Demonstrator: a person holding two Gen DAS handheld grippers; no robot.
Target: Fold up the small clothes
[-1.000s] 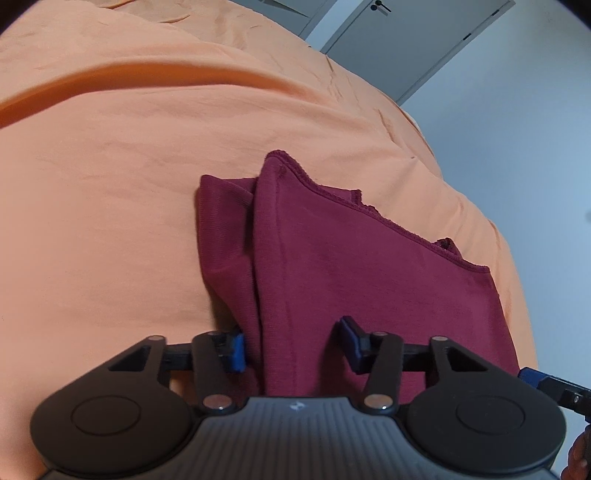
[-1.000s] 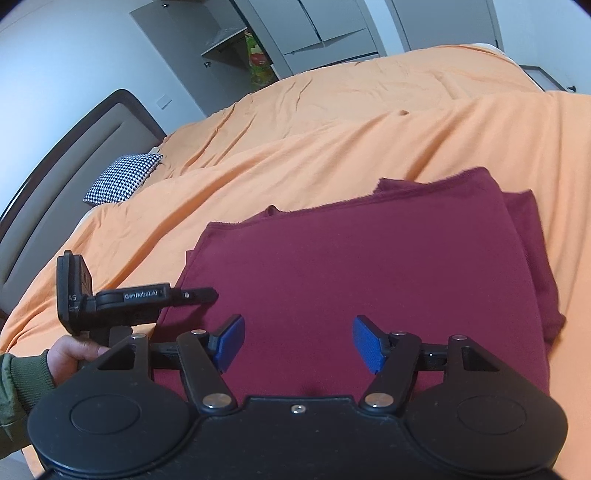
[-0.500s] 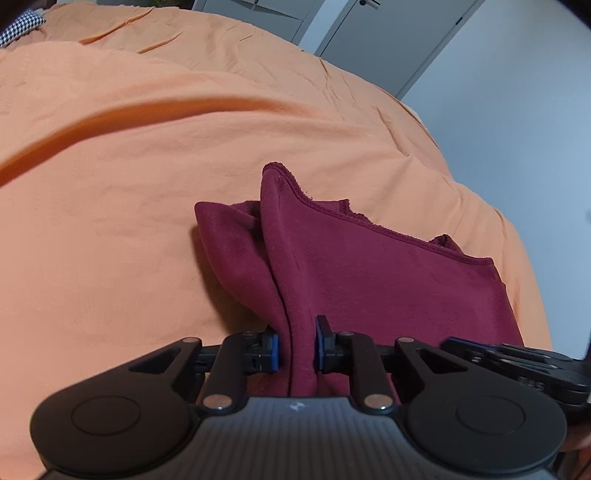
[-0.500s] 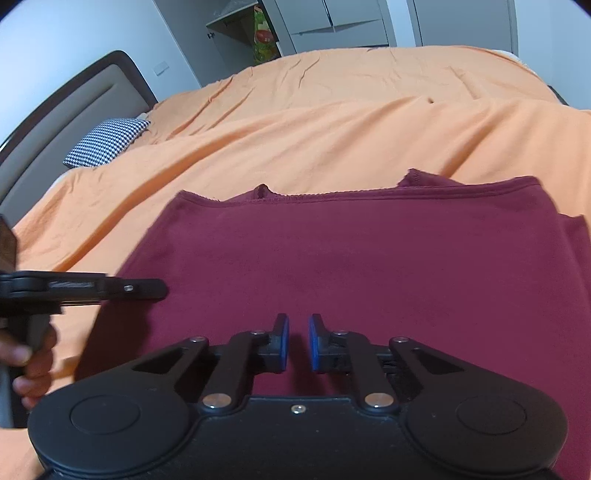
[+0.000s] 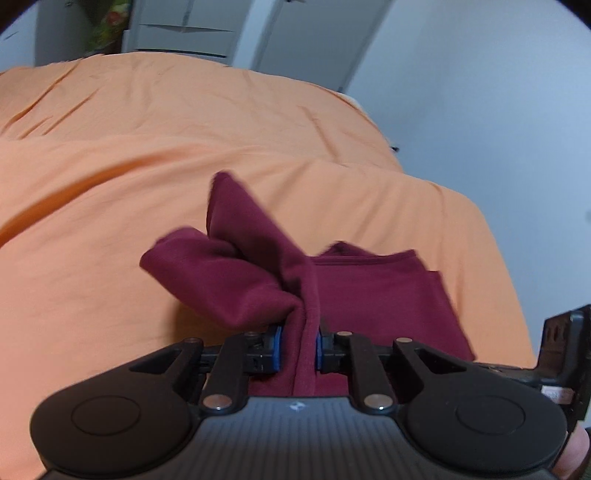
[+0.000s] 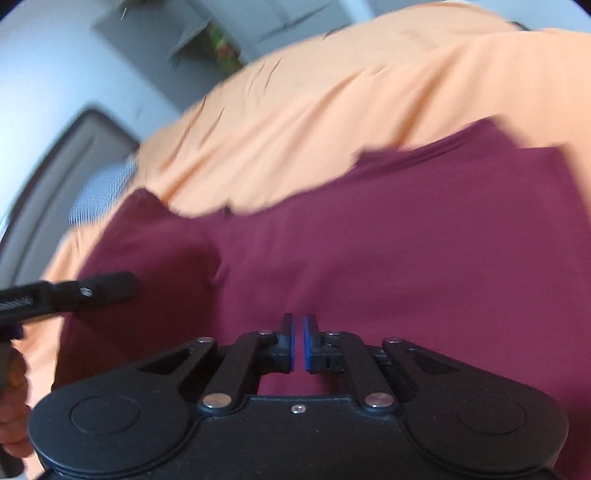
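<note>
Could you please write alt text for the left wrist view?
The left gripper is shut on a bunched edge of a maroon garment, lifting it off an orange bedsheet; grey cupboard doors stand behind.

- The left gripper (image 5: 297, 347) is clamped on a bunched fold of the maroon garment (image 5: 369, 295), its blue pads (image 5: 275, 349) pressing the cloth from both sides.
- The pinched part rises in a blurred peak; the rest lies flat to the right.
- An orange bedsheet (image 5: 147, 166) lies under the garment.
- Grey wardrobe doors (image 5: 295, 37) stand behind the bed.
- Part of a black device (image 5: 561, 354) shows at the right edge.
</note>
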